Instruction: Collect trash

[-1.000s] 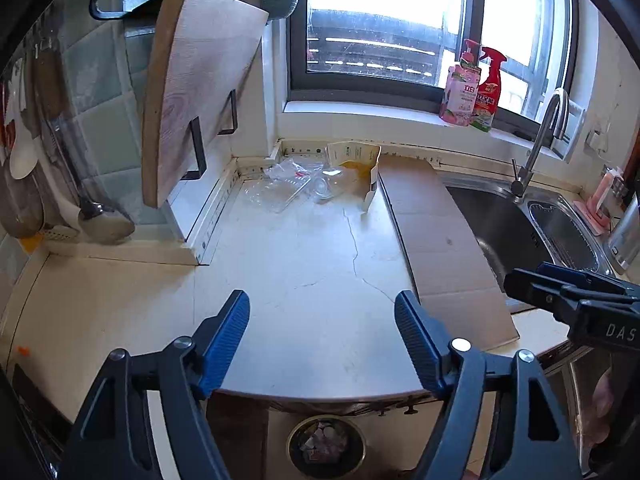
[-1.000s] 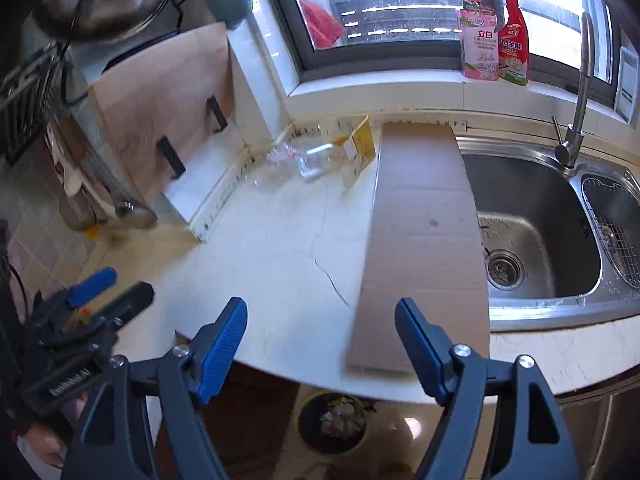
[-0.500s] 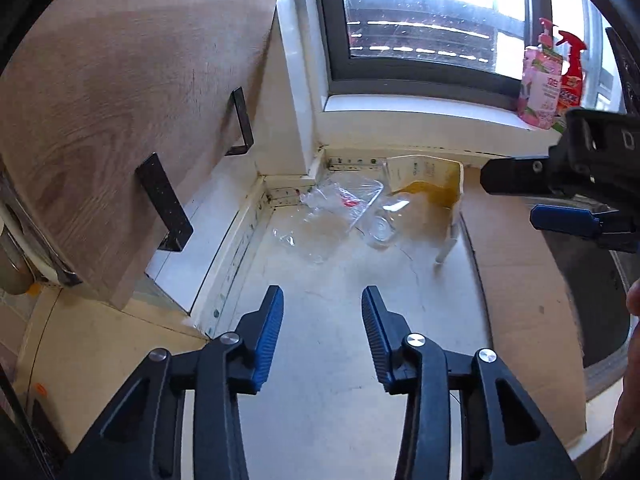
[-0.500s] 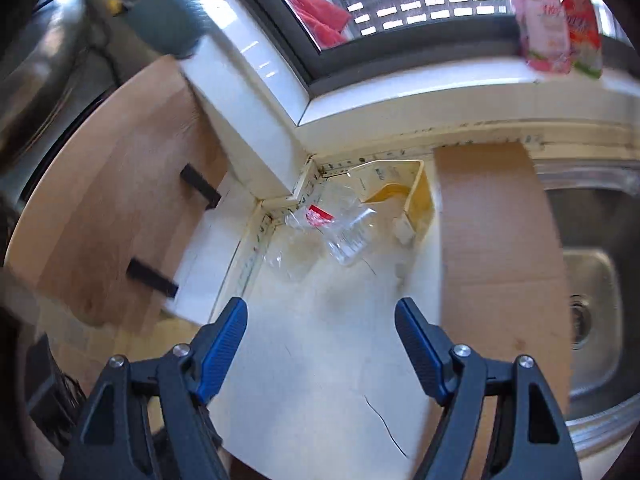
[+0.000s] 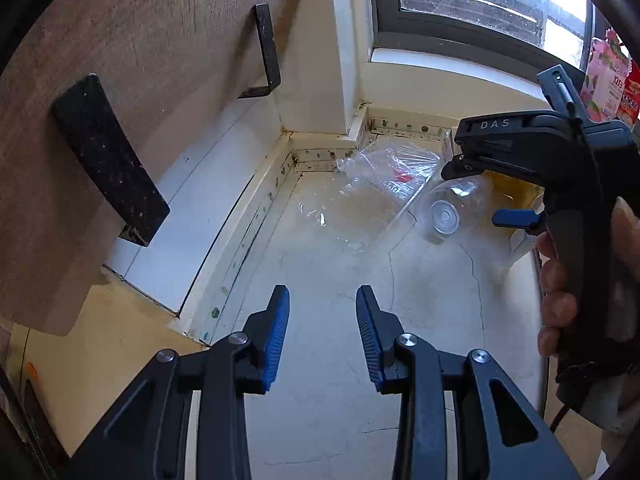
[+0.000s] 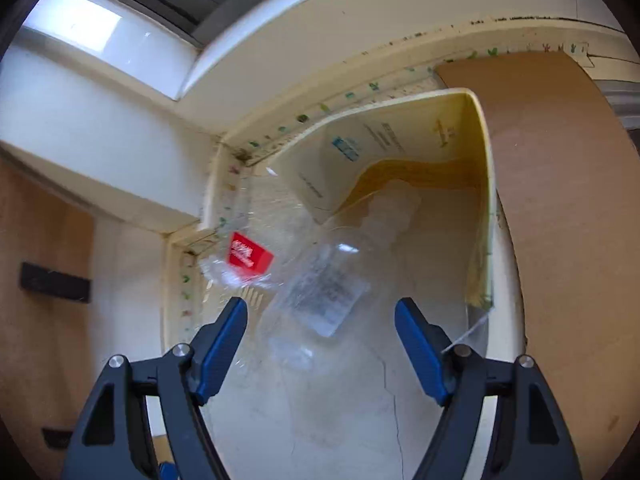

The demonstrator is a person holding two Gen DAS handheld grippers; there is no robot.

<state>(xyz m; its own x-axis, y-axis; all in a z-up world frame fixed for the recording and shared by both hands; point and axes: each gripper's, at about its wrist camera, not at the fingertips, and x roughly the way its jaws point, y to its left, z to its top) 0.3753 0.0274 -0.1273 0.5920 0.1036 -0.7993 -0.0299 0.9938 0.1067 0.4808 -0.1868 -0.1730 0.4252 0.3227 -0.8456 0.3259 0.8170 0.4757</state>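
A clear plastic bottle (image 6: 320, 292) lies on the pale counter (image 5: 420, 300) in the corner below the window. Beside it lies a crumpled clear wrapper with a red label (image 6: 249, 258). Behind both stands an opened cream and yellow carton (image 6: 404, 148). My right gripper (image 6: 320, 332) hangs open just above the bottle, its fingers either side of the bottle's body without touching. In the left wrist view the bottle (image 5: 444, 208) and wrapper (image 5: 384, 176) lie ahead of my left gripper (image 5: 322, 320), whose jaws are closing with nothing between them. The right gripper (image 5: 470, 196) shows there too.
A wooden cutting board (image 5: 120, 80) on black brackets leans against the wall at the left. A flat cardboard sheet (image 6: 560, 200) covers the counter to the right of the carton. A person's hand (image 5: 560, 280) holds the right gripper's handle. Spray bottles (image 5: 608, 76) stand on the sill.
Both grippers have moved forward and down from the counter's front edge to the back corner. The left jaws have narrowed. The right gripper now hangs over the bottle.
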